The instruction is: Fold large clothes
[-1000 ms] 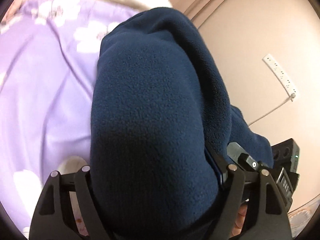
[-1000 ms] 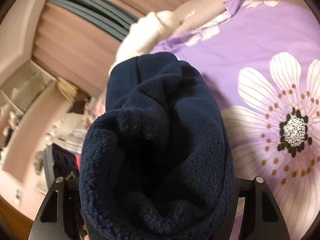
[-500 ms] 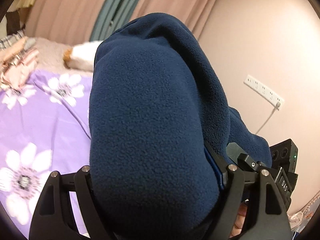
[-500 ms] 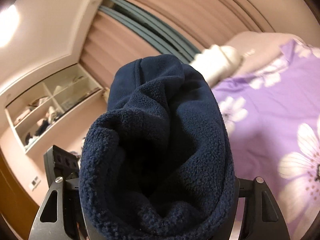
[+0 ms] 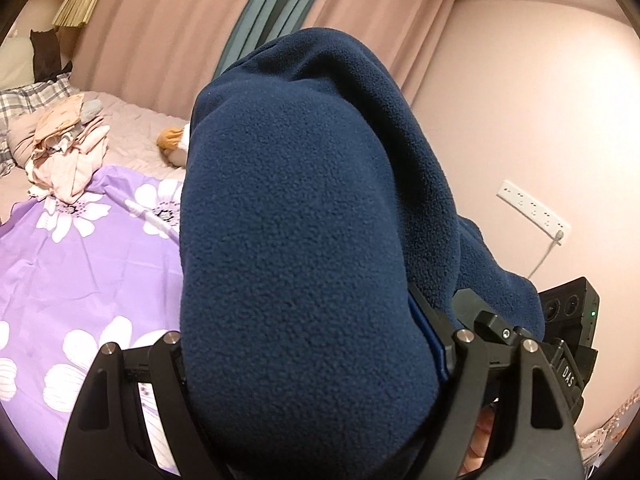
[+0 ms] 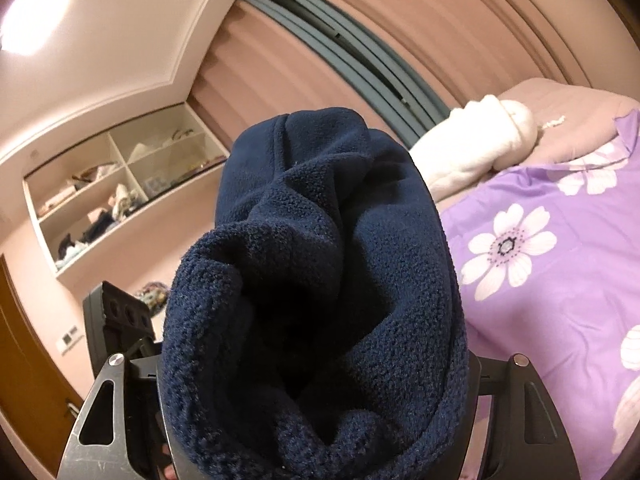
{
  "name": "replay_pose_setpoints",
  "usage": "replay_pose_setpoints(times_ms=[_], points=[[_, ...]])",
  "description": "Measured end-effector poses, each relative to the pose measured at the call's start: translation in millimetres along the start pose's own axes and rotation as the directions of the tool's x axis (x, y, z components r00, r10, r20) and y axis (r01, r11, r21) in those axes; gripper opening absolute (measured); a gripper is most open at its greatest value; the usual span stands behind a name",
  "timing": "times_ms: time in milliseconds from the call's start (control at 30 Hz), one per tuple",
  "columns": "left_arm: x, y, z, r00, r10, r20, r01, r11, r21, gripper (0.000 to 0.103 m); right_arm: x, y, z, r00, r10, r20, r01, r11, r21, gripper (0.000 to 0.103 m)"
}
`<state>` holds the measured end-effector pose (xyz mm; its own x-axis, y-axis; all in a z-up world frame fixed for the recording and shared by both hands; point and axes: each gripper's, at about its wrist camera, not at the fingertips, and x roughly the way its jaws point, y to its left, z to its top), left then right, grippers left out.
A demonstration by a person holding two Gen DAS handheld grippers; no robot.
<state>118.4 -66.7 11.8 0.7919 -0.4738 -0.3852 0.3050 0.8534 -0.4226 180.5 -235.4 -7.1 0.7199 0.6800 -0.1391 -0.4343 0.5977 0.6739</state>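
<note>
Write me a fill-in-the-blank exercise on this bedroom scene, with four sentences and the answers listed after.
1. A thick bundle of ____ fleece fills the space between the fingers of the left hand-held gripper.
2. The bedsheet is purple with white ____ printed on it.
3. In the left wrist view, a white power strip is fixed to the ____.
4. In the right wrist view, open shelves show to the ____ of the fleece.

Missing words: navy blue; flowers; wall; left

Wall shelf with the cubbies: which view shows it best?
The right wrist view: the shelf sits open at left, beside the fleece, with cluttered compartments visible. The left wrist view shows none of it, only the bed, curtains and a wall socket strip.
</note>
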Motion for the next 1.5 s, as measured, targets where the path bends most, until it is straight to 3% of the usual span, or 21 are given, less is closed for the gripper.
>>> replay_pose_setpoints(times_ms=[200, 267, 367, 467, 500, 533, 567, 700, 833, 900, 933, 967, 1000, 1067, 1133, 1233, 1333, 1367, 1433, 1500], points=[[51.3, 66.8, 3.7, 0.995, 0.023, -0.094, -0.029, 0.998, -0.056, 0.081, 61.6, -29.3, -11.8, 0.991, -0.103, -0.08, 0.103, 0.995, -0.001, 0.075], [85.0, 96.1, -14.6, 0.991, 0.022, -0.136, -0.036, 0.994, -0.102, 0.082, 82.2, -51.0, -19.9, 0.982, -0.14, -0.128, 0.142, 0.99, 0.011, 0.075], [129.9, 133.0, -48.6, 0.977, 0.053, -0.206, -0.084, 0.986, -0.146, 0.081, 122.5, -96.4, -40.4, 0.945, -0.205, -0.254, 0.221, 0.975, 0.036, 0.075], [177.5, 165.3, -85.0, 0.934, 0.113, -0.339, -0.179, 0.969, -0.171, 0.086, 154.9, -141.0, -70.3, 0.884, -0.274, -0.38, 0.317, 0.947, 0.055, 0.076], [177.0, 165.0, -86.9, 0.944, 0.107, -0.313, -0.16, 0.976, -0.149, 0.087, 159.4, -153.3, -79.6, 0.88, -0.273, -0.388, 0.323, 0.944, 0.069, 0.08], [172.0, 163.2, -87.4, 0.955, 0.097, -0.28, -0.139, 0.981, -0.134, 0.086, 155.7, -162.2, -86.0, 0.907, -0.236, -0.348, 0.286, 0.953, 0.099, 0.082], [170.0, 162.7, -89.5, 0.956, 0.102, -0.276, -0.145, 0.979, -0.142, 0.087, 152.7, -163.2, -86.9, 0.917, -0.223, -0.332, 0.269, 0.958, 0.1, 0.083], [165.9, 166.3, -101.3, 0.964, 0.116, -0.239, -0.154, 0.977, -0.15, 0.091, 151.2, -163.8, -86.7, 0.893, -0.245, -0.377, 0.29, 0.955, 0.066, 0.087], [153.1, 153.7, -97.3, 0.954, 0.161, -0.255, -0.205, 0.966, -0.159, 0.092, 142.8, -159.4, -87.3, 0.893, -0.239, -0.382, 0.299, 0.948, 0.107, 0.089], [137.4, 138.6, -88.1, 0.938, 0.214, -0.274, -0.253, 0.96, -0.117, 0.09, 140.8, -145.8, -79.6, 0.866, -0.289, -0.409, 0.333, 0.942, 0.039, 0.089], [127.8, 133.3, -83.6, 0.933, 0.246, -0.263, -0.277, 0.957, -0.088, 0.087, 134.2, -131.1, -68.7, 0.838, -0.359, -0.411, 0.376, 0.926, -0.041, 0.089], [112.6, 125.5, -77.5, 0.93, 0.295, -0.217, -0.312, 0.949, -0.047, 0.083, 129.6, -123.1, -61.0, 0.825, -0.41, -0.388, 0.405, 0.909, -0.099, 0.089], [90.2, 111.3, -70.9, 0.925, 0.352, -0.141, -0.355, 0.935, 0.004, 0.083, 119.2, -109.4, -52.6, 0.827, -0.44, -0.351, 0.414, 0.898, -0.15, 0.088], [48.8, 83.8, -58.5, 0.912, 0.411, -0.02, -0.408, 0.909, 0.081, 0.083, 88.0, -75.6, -35.2, 0.855, -0.449, -0.261, 0.398, 0.889, -0.227, 0.088], [15.7, 61.5, -48.6, 0.899, 0.437, 0.034, -0.438, 0.893, 0.106, 0.085, 59.0, -45.8, -22.8, 0.875, -0.439, -0.203, 0.381, 0.884, -0.271, 0.089], [-36.9, 36.0, -44.1, 0.89, 0.436, 0.131, -0.447, 0.892, 0.067, 0.088, 23.4, -11.2, -14.1, 0.865, -0.482, -0.137, 0.421, 0.848, -0.323, 0.089], [-78.3, 18.7, -43.8, 0.866, 0.467, 0.181, -0.476, 0.879, 0.011, 0.098, -1.2, 6.1, -10.0, 0.839, -0.536, -0.092, 0.485, 0.815, -0.318, 0.091], [-88.3, 13.8, -43.7, 0.859, 0.472, 0.197, -0.482, 0.876, -0.001, 0.103, -11.8, 9.6, -9.6, 0.842, -0.534, -0.071, 0.489, 0.813, -0.316, 0.093], [-105.3, 7.3, -49.4, 0.861, 0.452, 0.232, -0.461, 0.887, -0.02, 0.103, -28.8, 17.3, -7.7, 0.852, -0.523, -0.033, 0.488, 0.814, -0.314, 0.102], [-116.1, 2.4, -52.5, 0.874, 0.424, 0.236, -0.431, 0.902, -0.024, 0.103, -36.7, 21.9, -5.2, 0.848, -0.53, -0.02, 0.497, 0.807, -0.318, 0.102]])
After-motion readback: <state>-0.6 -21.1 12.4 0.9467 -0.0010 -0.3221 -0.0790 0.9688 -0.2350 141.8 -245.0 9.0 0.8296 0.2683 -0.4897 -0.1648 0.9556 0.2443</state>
